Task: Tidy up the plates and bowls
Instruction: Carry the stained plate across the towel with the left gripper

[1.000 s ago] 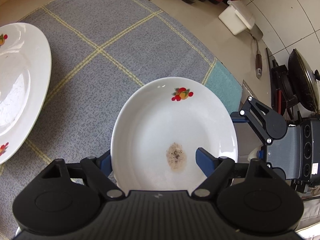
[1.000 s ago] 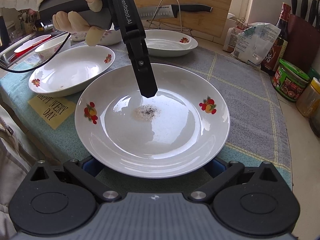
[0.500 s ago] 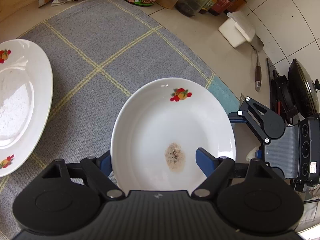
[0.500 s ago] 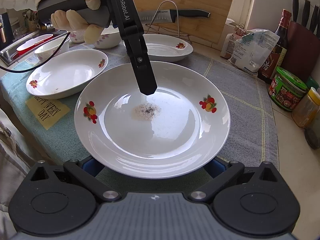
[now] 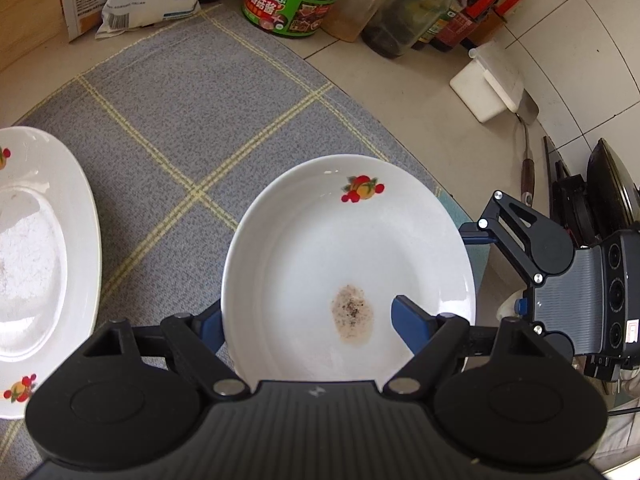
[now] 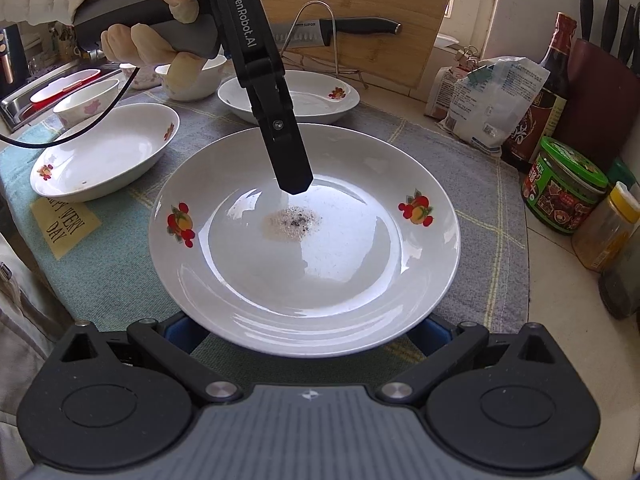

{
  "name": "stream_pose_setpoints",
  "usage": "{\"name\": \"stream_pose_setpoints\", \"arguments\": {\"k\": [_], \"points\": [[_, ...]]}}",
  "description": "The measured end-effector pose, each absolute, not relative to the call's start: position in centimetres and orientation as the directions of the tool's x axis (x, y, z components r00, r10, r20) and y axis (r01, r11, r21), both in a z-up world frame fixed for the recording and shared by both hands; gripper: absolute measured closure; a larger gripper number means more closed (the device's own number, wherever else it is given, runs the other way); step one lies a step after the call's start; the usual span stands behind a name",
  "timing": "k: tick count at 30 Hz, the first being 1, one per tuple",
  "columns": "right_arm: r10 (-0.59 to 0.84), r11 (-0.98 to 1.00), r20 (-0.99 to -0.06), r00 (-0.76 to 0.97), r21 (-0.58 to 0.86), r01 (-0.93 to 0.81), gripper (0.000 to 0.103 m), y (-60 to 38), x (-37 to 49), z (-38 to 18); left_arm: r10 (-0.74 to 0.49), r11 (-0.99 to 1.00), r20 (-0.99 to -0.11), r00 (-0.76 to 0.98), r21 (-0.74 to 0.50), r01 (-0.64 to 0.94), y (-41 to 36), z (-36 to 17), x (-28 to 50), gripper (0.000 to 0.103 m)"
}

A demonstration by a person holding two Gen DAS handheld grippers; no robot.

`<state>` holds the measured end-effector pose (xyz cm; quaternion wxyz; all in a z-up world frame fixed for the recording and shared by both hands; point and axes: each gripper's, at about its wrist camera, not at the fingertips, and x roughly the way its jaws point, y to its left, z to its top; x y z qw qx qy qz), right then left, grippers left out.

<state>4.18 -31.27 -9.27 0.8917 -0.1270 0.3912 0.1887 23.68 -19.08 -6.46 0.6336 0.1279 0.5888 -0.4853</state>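
Together both tongs carry the soiled plate (image 6: 304, 248) above the grey cloth (image 5: 192, 120): the left tongs (image 5: 308, 320) straddle its rim, one blue finger (image 5: 408, 320) over the inner face, while the right tongs (image 6: 304, 332) clamp the opposite edge. Beyond the plate sit two more plates (image 6: 104, 156) and small bowls (image 6: 86, 102).

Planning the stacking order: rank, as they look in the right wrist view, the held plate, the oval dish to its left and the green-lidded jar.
1. held plate, though nearest the camera
2. oval dish
3. green-lidded jar
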Motion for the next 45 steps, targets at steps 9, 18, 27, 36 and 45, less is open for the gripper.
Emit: {"name": "stream_pose_setpoints", "arguments": {"k": [9,18,27,36,45], "points": [[0.236,0.893,-0.746,0.623,-0.085,-0.441,0.000,-33.3,5.8,-9.2,-0.466,0.500,-0.871,-0.155,-0.404,0.766,-21.3,-6.8,25.4,0.021],[0.234,0.896,-0.752,0.617,-0.080,-0.437,0.000,-34.8,7.7,-9.6,-0.463,0.503,-0.872,-0.157,-0.404,0.764,-23.2,-7.4,27.3,0.021],[0.222,0.898,-0.759,0.612,-0.086,-0.432,0.000,-35.7,9.1,-10.0,-0.464,0.494,-0.872,-0.156,-0.401,0.772,-24.4,-7.8,28.6,0.021],[0.213,0.903,-0.766,0.607,-0.083,-0.422,0.000,-36.2,9.8,-10.4,-0.456,0.490,-0.877,-0.153,-0.390,0.780,-25.3,-8.3,29.2,0.021],[0.209,0.909,-0.768,0.606,-0.076,-0.409,0.000,-36.8,10.4,-10.7,-0.453,0.490,-0.879,-0.151,-0.387,0.781,-26.1,-8.7,29.9,0.021]]}}
